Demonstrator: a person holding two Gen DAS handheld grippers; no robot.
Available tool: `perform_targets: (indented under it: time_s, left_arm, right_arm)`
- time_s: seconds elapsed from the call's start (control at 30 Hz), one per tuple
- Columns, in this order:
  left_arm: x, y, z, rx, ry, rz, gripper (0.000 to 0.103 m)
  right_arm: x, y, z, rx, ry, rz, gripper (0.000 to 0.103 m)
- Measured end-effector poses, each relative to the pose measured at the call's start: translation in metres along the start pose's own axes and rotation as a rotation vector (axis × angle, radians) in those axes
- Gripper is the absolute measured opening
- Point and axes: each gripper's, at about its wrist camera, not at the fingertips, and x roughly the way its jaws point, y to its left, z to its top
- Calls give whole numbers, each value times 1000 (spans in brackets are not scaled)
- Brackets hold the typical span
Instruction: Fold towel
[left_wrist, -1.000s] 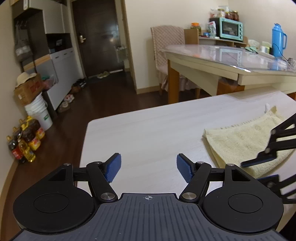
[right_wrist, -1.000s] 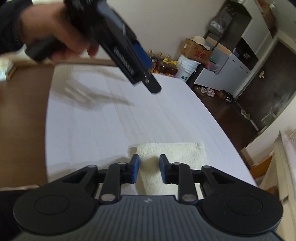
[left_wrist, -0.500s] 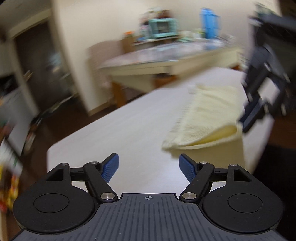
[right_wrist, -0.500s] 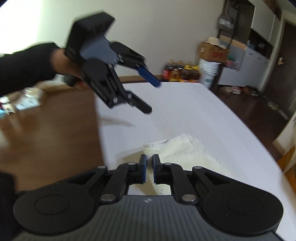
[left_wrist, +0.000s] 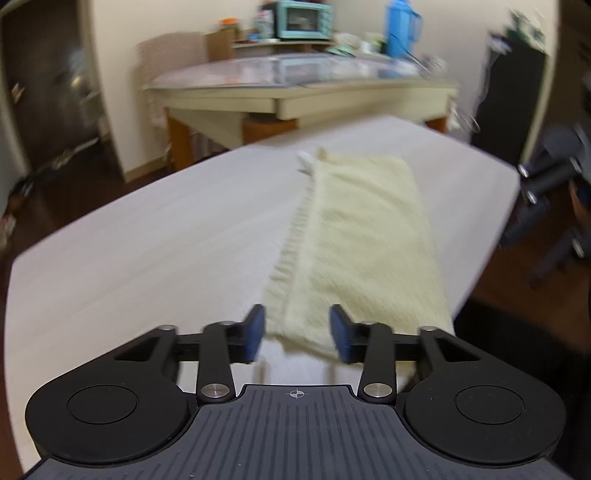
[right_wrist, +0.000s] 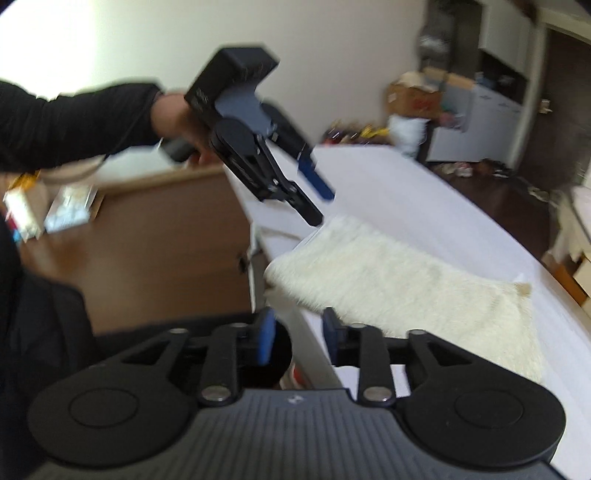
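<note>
A pale yellow towel (left_wrist: 365, 229) lies folded into a long strip on the white table (left_wrist: 147, 240), close to its right edge. My left gripper (left_wrist: 298, 334) sits at the strip's near end. Its jaws are closing with the towel's end between the blue pads, and a gap still shows on each side. In the right wrist view the towel (right_wrist: 406, 280) lies ahead, and my left gripper (right_wrist: 321, 206) points down at its far corner. My right gripper (right_wrist: 298, 338) hangs over the table's edge, its jaws opening with no cloth between them.
A hand in a black sleeve (right_wrist: 74, 122) holds the left gripper. Behind stands a glass-topped table (left_wrist: 295, 85) with a teal oven (left_wrist: 303, 18) and a blue flask (left_wrist: 400, 27). Brown floor lies beside the white table. Bottles (right_wrist: 351, 133) and boxes line the far wall.
The left gripper swung over to the towel's near end and its jaws narrowed around it. The right gripper, shut at the towel's corner before, opened and drew back past the table's edge.
</note>
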Motion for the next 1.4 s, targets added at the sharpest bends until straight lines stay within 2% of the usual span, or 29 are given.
perform_targets:
  time_s: [0.1,0.17,0.27,0.3,0.4,0.6,0.87,0.93,1.03,1.13,1.27,1.4]
  left_arm:
    - [11,2,3,-2,43,19,32]
    - [18,-1,2,20,72,19,29]
    - [16,-6,-2,41,78,23,19]
    - [13,-8,-3,47,79,24,12]
    - [9,-13,-2,66,76,32,11]
    - [-5,-4,11,41,11,66,10]
    - [17,14,7,0,60,60,11]
    - [16,16,8,-4,59,72,19]
    - [13,20,7,-31,52,74,24]
    - [4,24,7,-54,21,94,41]
    - [-8,30,4,-79,-8,128,42]
    - [-15,39,-4,-112,-19,146,46]
  right_arm:
    - [-4,-1,-4,37,-31,-32,42]
    - [-10,-1,-6,50,-42,-47,46]
    - [-18,3,-12,74,-58,-56,52]
    - [-19,2,-13,84,-63,-61,54]
    - [-17,-1,-11,104,-69,-66,57]
    - [-16,-8,-13,131,-94,-84,57]
    - [-13,-7,-16,152,-99,-89,62]
    - [-13,-4,-13,147,-109,-90,64]
    - [0,13,0,77,-118,-122,64]
    - [23,37,12,-49,-88,-156,63]
    - [57,75,21,-281,-30,-190,58]
    - [91,93,21,-426,26,-219,50]
